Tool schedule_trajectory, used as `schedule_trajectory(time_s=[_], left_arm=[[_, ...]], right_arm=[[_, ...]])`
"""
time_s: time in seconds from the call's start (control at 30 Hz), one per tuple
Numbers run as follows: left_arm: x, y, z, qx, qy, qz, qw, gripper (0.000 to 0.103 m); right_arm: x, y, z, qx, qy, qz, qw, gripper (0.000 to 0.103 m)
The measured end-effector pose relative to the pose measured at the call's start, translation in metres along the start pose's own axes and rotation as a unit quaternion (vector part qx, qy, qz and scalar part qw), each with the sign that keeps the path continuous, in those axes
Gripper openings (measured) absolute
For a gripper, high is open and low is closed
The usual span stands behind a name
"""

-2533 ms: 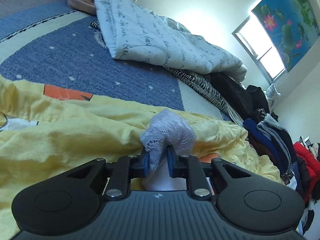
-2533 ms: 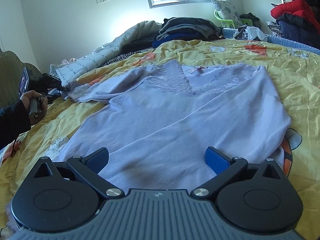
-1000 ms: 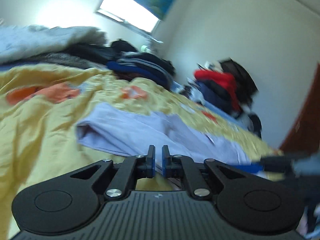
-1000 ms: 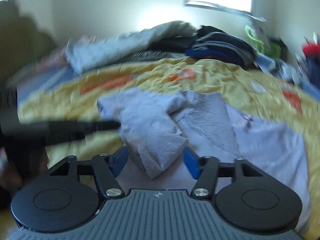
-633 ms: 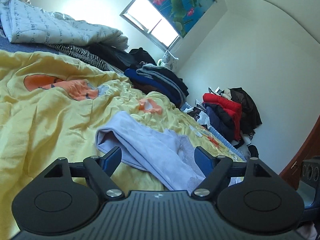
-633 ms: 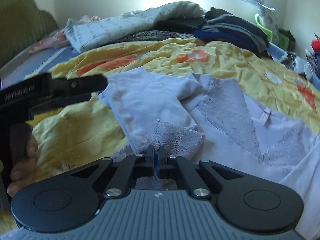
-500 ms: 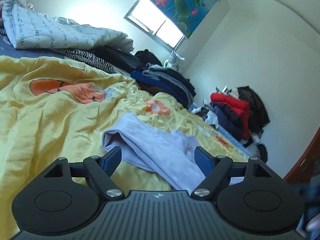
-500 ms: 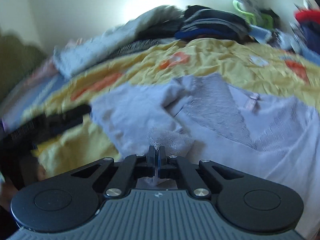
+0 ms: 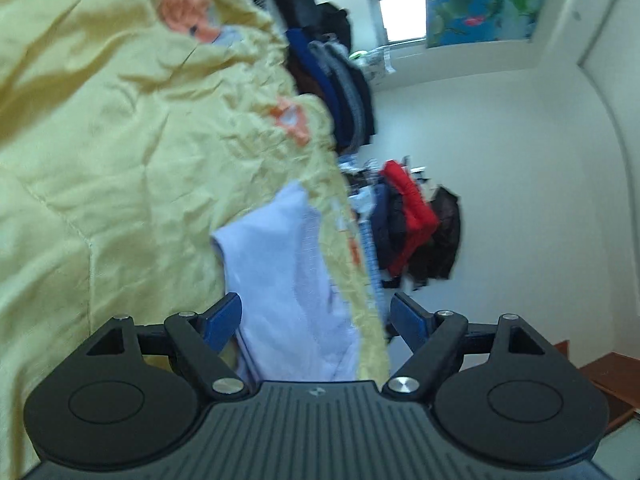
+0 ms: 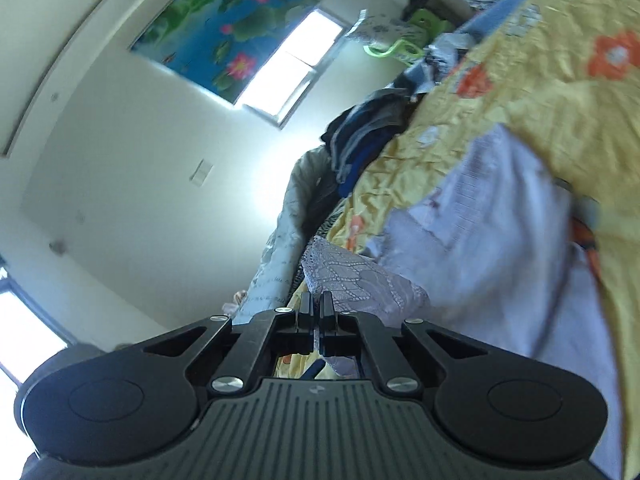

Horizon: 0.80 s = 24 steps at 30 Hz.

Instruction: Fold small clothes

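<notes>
a big yellow bedspread [image 9: 120,152] with orange flowers is seen filling the left side of the left wrist view, and the right side of the right wrist view. both views are tilted and a bit blurred. a pale purple top [image 9: 288,280] is spread on the bedspread; it is found in the lower middle of the left view and at the right of the right view [image 10: 500,232].

a pile of dark folded clothes [image 9: 340,92] is stacked at the far edge of the bed, upper middle of the left view. red and dark coats [image 9: 416,224] are seen by the white wall, right of the middle. a blue flower picture [image 10: 224,28] is hung over a bright window [image 10: 292,76] in the upper left of the right view.

the left gripper [image 9: 316,316] is held above the top at the bottom of its view, with its blue fingers [image 9: 222,320] spread wide and released; nothing is pressed by them.

the right gripper [image 10: 316,308] is clenched at the bottom middle of its view. the lacy cuff [image 10: 352,276] of the top's sleeve is pinched between its fingers.
</notes>
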<state>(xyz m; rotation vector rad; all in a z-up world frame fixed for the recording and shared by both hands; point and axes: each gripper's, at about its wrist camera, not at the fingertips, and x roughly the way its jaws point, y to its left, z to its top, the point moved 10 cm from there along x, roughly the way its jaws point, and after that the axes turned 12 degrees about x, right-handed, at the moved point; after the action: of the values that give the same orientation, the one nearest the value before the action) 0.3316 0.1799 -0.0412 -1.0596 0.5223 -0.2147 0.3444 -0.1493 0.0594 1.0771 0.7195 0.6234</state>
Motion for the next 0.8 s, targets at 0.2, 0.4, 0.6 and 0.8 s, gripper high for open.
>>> schedule_trajectory(time_s=[0.2,0.4,0.6,0.8], left_arm=[[0.016,-0.002,0.006,0.001,-0.019,0.033,0.9993,0.081],[0.028,-0.020,0.003,0.034,0.004,0.041,0.9986,0.024],[0.057,-0.026,-0.031,0.088,0.085,0.080,0.9892,0.011],[0.046,-0.035,-0.032,0.079,0.091,0.058,0.9911,0.015]], right_arm=[[-0.029,-0.016,0.010,0.042,-0.025,0.024,0.999,0.005],[-0.069,-0.002,0.003,0.037,-0.037,0.060,0.997,0.005],[-0.102,-0.034,-0.036,0.080,-0.024,0.022,0.996,0.005],[-0.103,-0.057,-0.051,0.112,-0.013,0.008,0.994,0.005]])
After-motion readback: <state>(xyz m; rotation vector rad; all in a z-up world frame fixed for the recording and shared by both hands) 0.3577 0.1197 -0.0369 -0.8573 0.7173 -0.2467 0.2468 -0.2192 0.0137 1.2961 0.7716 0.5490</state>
